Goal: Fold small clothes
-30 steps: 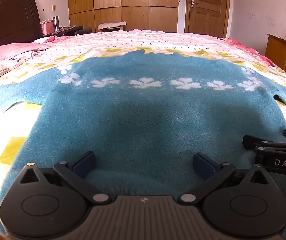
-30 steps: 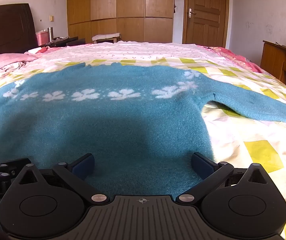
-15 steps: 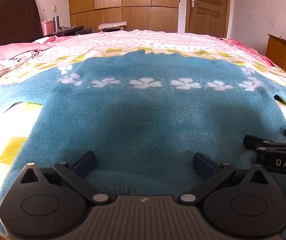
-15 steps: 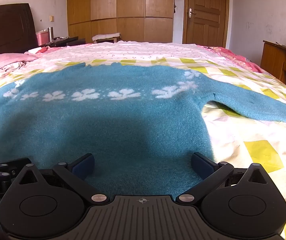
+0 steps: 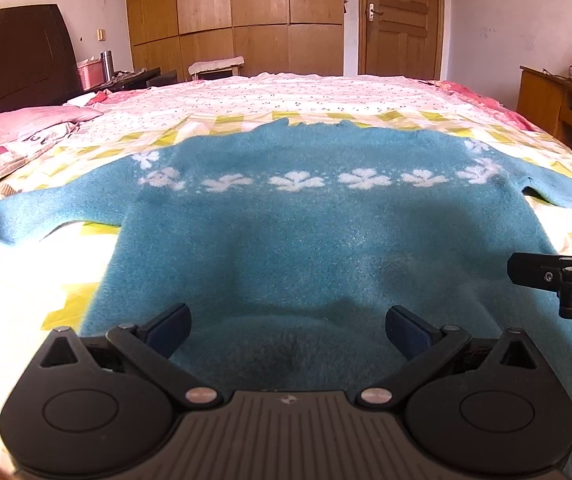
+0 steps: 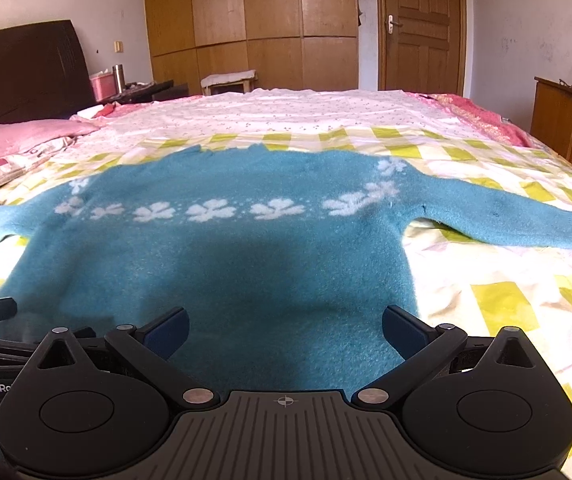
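Fuzzy teal knit sweater with white flower band [image 5: 317,248] lies flat, sleeves out, on yellow-checked bedsheet [image 6: 497,296]. Left gripper [image 5: 287,330] & right gripper [image 6: 286,330], jaws apart, hover near hem. No fold made yet; all folding appears left.

Sweater [image 5: 317,248] is fuzzy napped knit, matt teal with white fleecy flower motifs; it lies on a thin printed cotton-look bedsheet [image 6: 505,280], smooth, lightly creased. Left gripper [image 5: 287,330] and right gripper [image 6: 286,330] are matt black plastic with a ribbed grey housing, bare metal pivot pins and dark blue rubbery-looking pads [image 5: 168,328]. Wardrobe [image 5: 234,16] and door [image 5: 401,16] are semi-gloss brown wood, headboard [image 6: 26,72] is dark glossy wood, wall [image 5: 525,12] is matt scuffed plaster.
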The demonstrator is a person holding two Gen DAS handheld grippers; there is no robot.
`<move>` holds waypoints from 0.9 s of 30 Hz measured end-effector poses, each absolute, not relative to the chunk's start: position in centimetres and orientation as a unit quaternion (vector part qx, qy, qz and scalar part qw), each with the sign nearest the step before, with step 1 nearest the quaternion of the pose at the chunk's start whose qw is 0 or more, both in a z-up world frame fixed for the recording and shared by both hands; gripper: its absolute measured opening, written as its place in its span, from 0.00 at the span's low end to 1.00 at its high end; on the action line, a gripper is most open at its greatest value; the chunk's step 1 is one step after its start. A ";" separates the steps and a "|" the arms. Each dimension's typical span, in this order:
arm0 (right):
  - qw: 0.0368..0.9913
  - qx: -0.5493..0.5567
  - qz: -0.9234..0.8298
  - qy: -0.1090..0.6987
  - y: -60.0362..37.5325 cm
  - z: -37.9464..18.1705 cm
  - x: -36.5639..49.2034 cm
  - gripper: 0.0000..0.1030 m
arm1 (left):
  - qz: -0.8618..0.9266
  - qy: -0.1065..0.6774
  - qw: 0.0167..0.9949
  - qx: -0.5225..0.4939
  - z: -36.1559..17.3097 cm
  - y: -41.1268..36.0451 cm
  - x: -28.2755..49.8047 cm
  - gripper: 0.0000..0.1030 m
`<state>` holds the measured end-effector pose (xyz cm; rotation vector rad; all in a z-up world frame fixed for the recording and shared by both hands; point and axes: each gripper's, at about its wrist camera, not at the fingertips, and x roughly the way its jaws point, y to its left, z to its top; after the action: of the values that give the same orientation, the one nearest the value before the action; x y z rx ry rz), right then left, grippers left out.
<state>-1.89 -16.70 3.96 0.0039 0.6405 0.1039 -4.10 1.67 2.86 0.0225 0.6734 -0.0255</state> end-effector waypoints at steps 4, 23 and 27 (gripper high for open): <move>0.943 -0.012 0.066 0.325 -16.3 4.7 -4.4 0.99 | -0.021 0.332 0.943 0.018 3.4 3.1 -6.0 1.00; 0.920 -0.064 0.116 0.370 -14.4 4.1 -11.1 0.89 | -0.086 0.356 0.927 0.083 3.6 4.4 -13.1 1.00; 0.919 -0.066 0.115 0.370 -14.4 4.0 -11.3 0.89 | -0.099 0.369 0.920 0.088 3.0 4.5 -13.9 1.00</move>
<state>-11.33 -14.43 4.04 -0.1359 0.7615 0.2354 -13.85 4.48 2.99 0.1801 0.7587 -0.2027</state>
